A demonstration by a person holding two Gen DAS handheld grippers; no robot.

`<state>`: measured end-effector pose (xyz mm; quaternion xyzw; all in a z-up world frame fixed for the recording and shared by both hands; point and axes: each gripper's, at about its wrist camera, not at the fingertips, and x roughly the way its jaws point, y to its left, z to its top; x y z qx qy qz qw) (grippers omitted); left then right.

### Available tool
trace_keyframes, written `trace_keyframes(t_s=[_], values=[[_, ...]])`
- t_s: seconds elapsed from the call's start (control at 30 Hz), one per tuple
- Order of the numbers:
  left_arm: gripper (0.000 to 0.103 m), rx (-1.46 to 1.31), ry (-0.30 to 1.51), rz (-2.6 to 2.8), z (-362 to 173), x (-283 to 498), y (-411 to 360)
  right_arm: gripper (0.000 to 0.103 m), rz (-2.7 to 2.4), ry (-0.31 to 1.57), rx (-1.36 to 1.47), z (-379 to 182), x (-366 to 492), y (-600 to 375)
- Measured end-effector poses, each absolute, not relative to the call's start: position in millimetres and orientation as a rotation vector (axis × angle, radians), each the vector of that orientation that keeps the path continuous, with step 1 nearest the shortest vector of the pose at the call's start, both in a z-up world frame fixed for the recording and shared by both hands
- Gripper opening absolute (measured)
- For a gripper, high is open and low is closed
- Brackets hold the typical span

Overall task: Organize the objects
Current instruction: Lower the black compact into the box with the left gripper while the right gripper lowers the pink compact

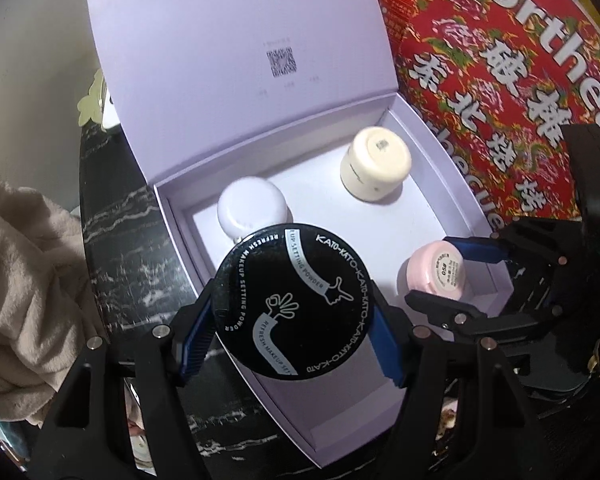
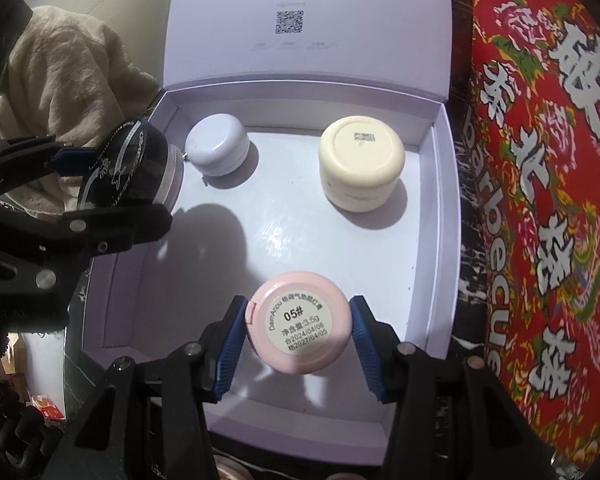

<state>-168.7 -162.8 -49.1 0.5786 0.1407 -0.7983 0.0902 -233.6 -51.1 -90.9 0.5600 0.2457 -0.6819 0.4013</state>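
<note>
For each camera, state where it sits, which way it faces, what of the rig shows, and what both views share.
Left wrist: on the left claw, looking steeply down into the open box; its fingers clamp the black jar; the right claw shows at right.
Right wrist: on the right claw, looking steeply down into the box; its fingers clamp the pink jar; the left claw shows at left.
Shared: box, cream jar, lilac jar, red cloth.
</note>
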Motion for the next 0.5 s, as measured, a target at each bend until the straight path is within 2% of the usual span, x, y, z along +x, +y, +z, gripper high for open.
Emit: trace_keyframes(t_s=[0.5], values=[[0.067, 1.687, 0.395, -2.37, -57, -193, -185, 0.052, -1.724, 0.635, 1.412, -103, -250, -70]])
